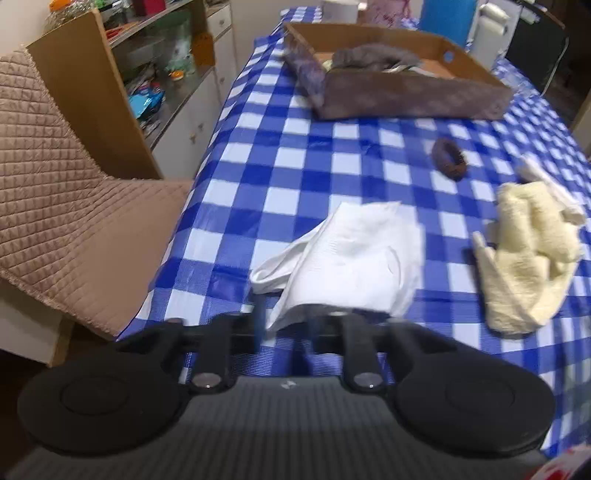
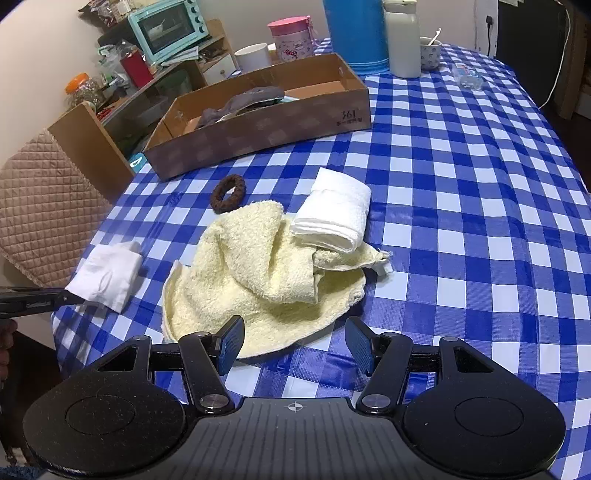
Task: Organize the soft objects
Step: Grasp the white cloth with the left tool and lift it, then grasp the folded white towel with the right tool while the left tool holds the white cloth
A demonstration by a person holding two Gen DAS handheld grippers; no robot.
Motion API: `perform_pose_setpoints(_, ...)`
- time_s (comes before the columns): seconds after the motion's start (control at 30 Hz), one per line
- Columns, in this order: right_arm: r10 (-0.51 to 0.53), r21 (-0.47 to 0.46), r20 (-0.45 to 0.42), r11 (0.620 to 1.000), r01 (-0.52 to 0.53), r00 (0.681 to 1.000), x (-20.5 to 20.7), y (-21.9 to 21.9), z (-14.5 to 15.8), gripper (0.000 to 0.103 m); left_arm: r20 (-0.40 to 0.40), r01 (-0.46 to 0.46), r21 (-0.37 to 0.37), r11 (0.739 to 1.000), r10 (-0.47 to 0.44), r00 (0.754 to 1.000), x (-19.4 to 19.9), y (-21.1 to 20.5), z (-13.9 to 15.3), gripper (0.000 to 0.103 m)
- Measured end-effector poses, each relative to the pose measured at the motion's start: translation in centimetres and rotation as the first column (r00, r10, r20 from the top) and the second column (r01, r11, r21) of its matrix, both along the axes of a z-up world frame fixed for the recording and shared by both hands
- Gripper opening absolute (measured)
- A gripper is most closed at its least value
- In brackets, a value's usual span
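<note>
A thin white cloth (image 1: 351, 254) sits between the fingers of my left gripper (image 1: 288, 325), which is shut on its near end. In the right wrist view that cloth (image 2: 107, 277) hangs just above the checked tablecloth at the table's left edge. My right gripper (image 2: 295, 325) stands open over the near edge of a crumpled yellow towel (image 2: 258, 273), touching nothing. A folded white towel (image 2: 332, 218) rests on the yellow one's far side. A brown scrunchie (image 2: 228, 194) lies behind them. Farther back, a cardboard box (image 2: 258, 122) holds a grey cloth (image 2: 251, 98).
A blue flask (image 2: 356, 33), a white bottle (image 2: 402, 40), cups and a pink container (image 2: 291, 37) stand behind the box. A quilted chair (image 1: 48, 206) and a cluttered shelf (image 1: 147, 74) stand off the table's left side.
</note>
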State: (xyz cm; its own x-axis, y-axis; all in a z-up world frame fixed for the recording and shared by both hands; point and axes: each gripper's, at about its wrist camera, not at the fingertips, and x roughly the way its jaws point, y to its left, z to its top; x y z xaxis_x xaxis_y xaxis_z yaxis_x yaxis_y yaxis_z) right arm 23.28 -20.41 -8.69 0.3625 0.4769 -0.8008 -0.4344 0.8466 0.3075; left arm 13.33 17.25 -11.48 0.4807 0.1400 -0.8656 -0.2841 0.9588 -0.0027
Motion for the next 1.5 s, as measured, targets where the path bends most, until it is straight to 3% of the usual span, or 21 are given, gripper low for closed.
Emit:
perform_pose_setpoints(0.1, 0.002, 0.003, 0.002, 1.000, -0.002, 1.000, -0.1, 0.1, 0.0, 0.061, 0.034, 0.048, -0.009, 0.999, -0.047, 0.998, -0.6, -0.2, 1.4, 0.038)
perform_pose_setpoints(0.17, 0.005, 0.004, 0.004, 1.000, -0.005, 1.000, -0.2, 0.3, 0.1, 0.061, 0.051, 0.084, -0.016, 0.996, -0.083, 0.995, -0.9, -0.5, 2.5, 0.049)
perform_pose_setpoints(0.37, 0.014, 0.003, 0.003, 1.000, -0.014, 1.000, -0.4, 1.0, -0.1, 0.061, 0.105, 0.179, 0.007, 0.984, -0.179, 0.978, -0.3, -2.1, 4.3, 0.065)
perform_pose_setpoints(0.63, 0.004, -0.001, -0.007, 1.000, -0.004, 1.000, -0.4, 1.4, -0.4, 0.061, 0.010, 0.260, 0.061, 0.964, -0.261, 0.965, 3.5, -3.6, 0.6, 0.067)
perform_pose_setpoints(0.8, -0.019, -0.010, -0.018, 1.000, 0.019, 1.000, -0.4, 1.1, -0.6, 0.061, -0.047, 0.223, 0.113, 0.968, -0.219, 0.975, 4.6, -2.3, -1.7, 0.067)
perform_pose_setpoints(0.93, -0.039, -0.015, -0.027, 0.999, 0.039, 0.999, -0.2, 0.9, -0.8, 0.061, -0.048, 0.203, 0.073, 0.976, -0.200, 0.979, 4.7, -1.1, -2.4, 0.067)
perform_pose_setpoints(1.1, -0.044, -0.015, -0.030, 0.999, 0.043, 0.999, 0.1, 1.0, -0.8, 0.061, -0.040, 0.223, 0.039, 0.974, -0.222, 0.974, 4.6, -1.6, -2.8, 0.058)
perform_pose_setpoints(1.37, -0.041, -0.015, -0.025, 0.999, 0.040, 0.999, 0.6, 1.3, -0.7, 0.061, -0.017, 0.208, -0.001, 0.978, -0.208, 0.978, 5.1, -2.1, -2.3, 0.020)
perform_pose_setpoints(1.5, -0.043, -0.007, -0.008, 0.999, 0.043, 0.999, 0.8, 1.2, -0.4, 0.061, -0.008, 0.174, -0.026, 0.984, -0.174, 0.985, 5.5, -2.2, -1.9, 0.017)
